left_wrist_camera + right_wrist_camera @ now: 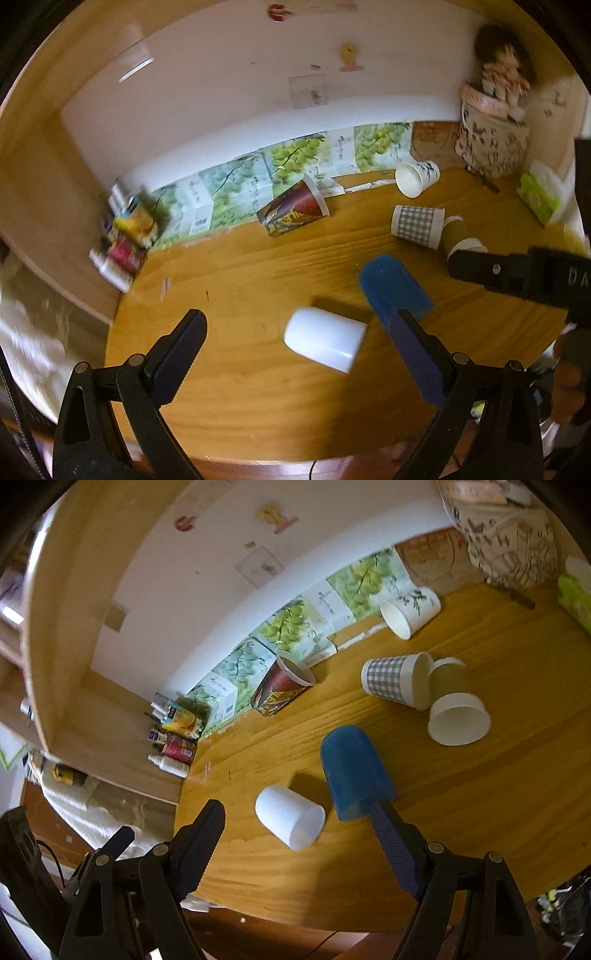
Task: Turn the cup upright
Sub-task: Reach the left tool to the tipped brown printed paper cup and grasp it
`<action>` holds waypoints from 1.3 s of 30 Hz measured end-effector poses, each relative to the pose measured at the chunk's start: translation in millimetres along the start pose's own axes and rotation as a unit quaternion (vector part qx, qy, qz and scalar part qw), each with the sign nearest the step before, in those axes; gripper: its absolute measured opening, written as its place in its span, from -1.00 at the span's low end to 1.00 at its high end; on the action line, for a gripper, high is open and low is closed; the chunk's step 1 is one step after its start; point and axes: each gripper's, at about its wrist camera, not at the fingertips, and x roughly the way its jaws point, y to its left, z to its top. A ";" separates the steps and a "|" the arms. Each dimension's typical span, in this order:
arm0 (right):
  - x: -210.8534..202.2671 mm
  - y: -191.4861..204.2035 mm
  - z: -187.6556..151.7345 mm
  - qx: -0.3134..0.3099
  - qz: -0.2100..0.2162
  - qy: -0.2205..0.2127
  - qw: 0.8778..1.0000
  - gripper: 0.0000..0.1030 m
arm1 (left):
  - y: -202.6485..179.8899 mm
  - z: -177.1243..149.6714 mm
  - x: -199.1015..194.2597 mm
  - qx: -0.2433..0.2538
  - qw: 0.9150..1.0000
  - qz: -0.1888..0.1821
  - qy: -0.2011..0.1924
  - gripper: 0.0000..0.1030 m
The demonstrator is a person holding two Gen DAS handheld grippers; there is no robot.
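Note:
Several cups lie on their sides on the wooden table. A white cup lies nearest, between the fingers of my open left gripper, not touched. A blue cup lies just right of it. In the right wrist view the white cup and the blue cup lie ahead of my open, empty right gripper. Farther back lie a checked cup, a brown cup, a red patterned cup and a white leaf-print cup.
Printed cartons line the back wall. Bottles and tubes stand at the left edge of the table. A patterned bag with a doll and a green tissue pack sit at the back right. The right gripper's body shows in the left view.

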 end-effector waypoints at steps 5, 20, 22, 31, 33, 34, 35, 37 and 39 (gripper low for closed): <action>22.7 3.1 16.6 0.024 -0.002 0.009 1.000 0.60 | 7.0 17.0 25.2 0.075 0.997 0.007 -0.003 0.94; 77.0 6.0 57.9 0.048 -0.027 0.009 0.998 0.60 | 20.3 57.6 99.7 0.224 0.974 0.007 -0.040 0.94; 85.0 7.1 62.8 0.043 -0.029 0.009 0.999 0.60 | 21.1 62.4 111.4 0.240 0.970 0.003 -0.043 0.94; 101.9 11.8 76.2 -0.006 -0.027 -0.018 0.999 0.60 | 17.5 83.9 162.0 0.302 0.951 -0.019 -0.057 0.94; 104.9 10.0 79.5 -0.014 -0.033 -0.024 0.999 0.60 | 16.2 86.5 172.7 0.317 0.947 -0.022 -0.057 0.94; 106.1 9.3 80.9 -0.017 -0.035 -0.027 0.999 0.60 | 16.1 87.3 177.3 0.322 0.945 -0.021 -0.057 0.94; 107.4 9.0 81.9 -0.021 -0.037 -0.029 0.999 0.60 | 15.7 89.3 183.0 0.327 0.943 -0.021 -0.057 0.94; 109.6 7.7 84.7 -0.029 -0.044 -0.033 0.998 0.60 | 15.3 91.6 191.3 0.334 0.940 -0.025 -0.056 0.94; 111.2 7.2 86.5 -0.038 -0.050 -0.036 0.997 0.60 | 14.5 93.3 198.8 0.342 0.937 -0.027 -0.059 0.94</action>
